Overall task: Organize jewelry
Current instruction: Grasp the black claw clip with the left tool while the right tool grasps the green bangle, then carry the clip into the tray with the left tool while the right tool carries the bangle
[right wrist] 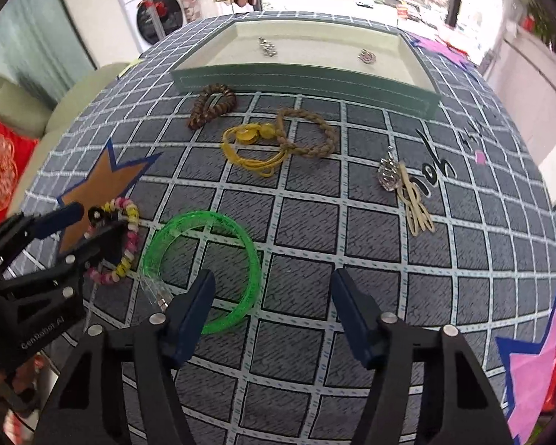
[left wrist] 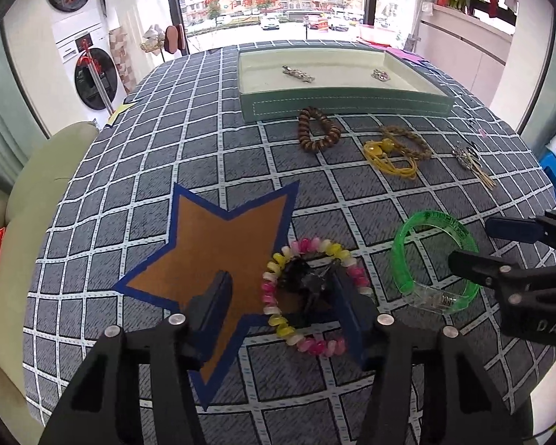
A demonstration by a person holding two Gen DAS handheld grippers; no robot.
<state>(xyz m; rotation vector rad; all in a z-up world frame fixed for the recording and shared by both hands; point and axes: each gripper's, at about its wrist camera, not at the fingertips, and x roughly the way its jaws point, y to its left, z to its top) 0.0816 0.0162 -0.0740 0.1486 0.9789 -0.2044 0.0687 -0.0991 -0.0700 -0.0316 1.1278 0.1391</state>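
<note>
A pink and yellow bead bracelet with a black charm lies on the checked cloth by the brown star. My left gripper is open around its left side, low over the cloth. A green bangle lies to the right. My right gripper is open, its left finger over the bangle's near edge. The green tray at the back holds two small silver pieces. A brown bead bracelet, a yellow cord piece, a braided tan bracelet and a hairpin lie in between.
The brown star patch with blue edge lies on the cloth at the left. A pink star patch lies at the right edge. A green sofa with a red cushion stands left of the table. A washing machine stands behind.
</note>
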